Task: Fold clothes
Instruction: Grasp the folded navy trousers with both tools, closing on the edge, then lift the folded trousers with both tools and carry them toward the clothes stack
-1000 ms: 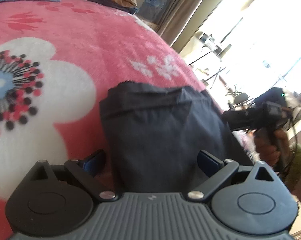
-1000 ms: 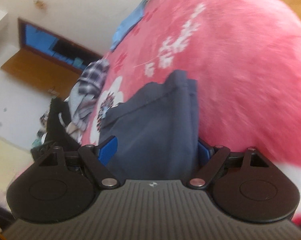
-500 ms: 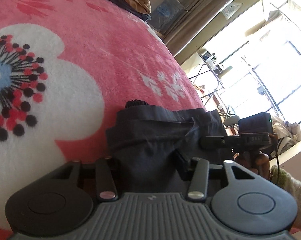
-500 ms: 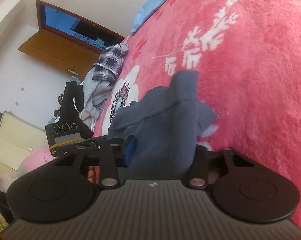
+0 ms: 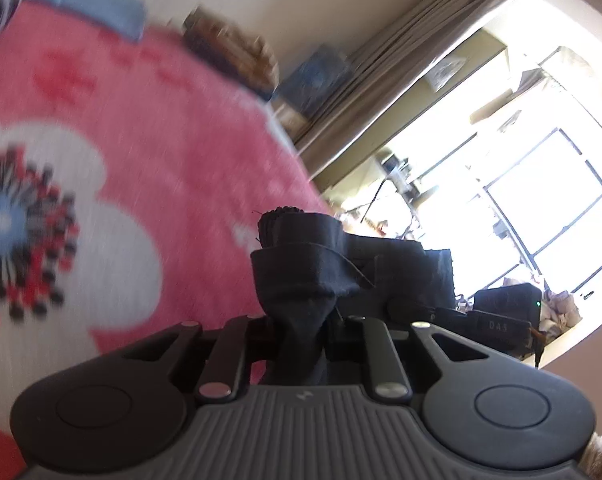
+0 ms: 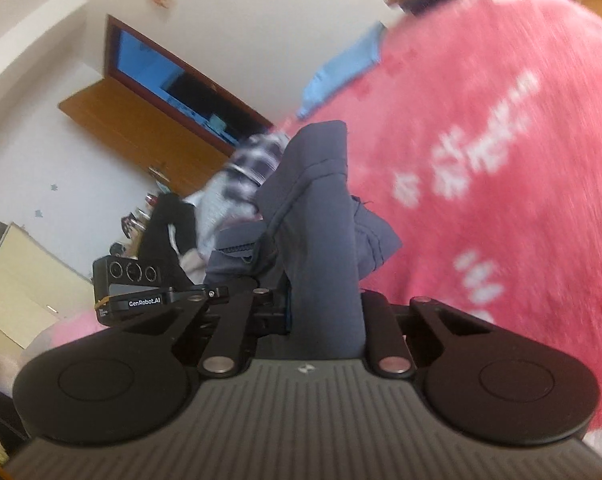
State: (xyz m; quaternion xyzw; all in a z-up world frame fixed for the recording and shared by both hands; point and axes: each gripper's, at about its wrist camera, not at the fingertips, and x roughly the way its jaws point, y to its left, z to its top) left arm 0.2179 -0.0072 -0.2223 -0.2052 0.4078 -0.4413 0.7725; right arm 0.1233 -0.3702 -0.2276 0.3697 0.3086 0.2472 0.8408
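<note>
Dark navy garment (image 5: 301, 280) is clamped in both your tools: left gripper (image 5: 299, 330) pinches one bunched end, right gripper (image 6: 325, 312) the other, cloth lifted off the pink floral blanket (image 5: 141, 152). Beyond it: light blue folded cloth (image 5: 85, 0), brown clothes pile (image 5: 233, 52), plaid heap (image 6: 253, 160). Both views are motion-blurred.

left gripper (image 5: 299, 330) jaws clamped; right gripper (image 6: 325, 314) too | dark garment (image 5: 321, 276) lifted (bunched) off blanket (image 5: 161, 128)

Navy garment (image 5: 321, 276); pink blanket (image 5: 189, 152) with white flowers.
</note>
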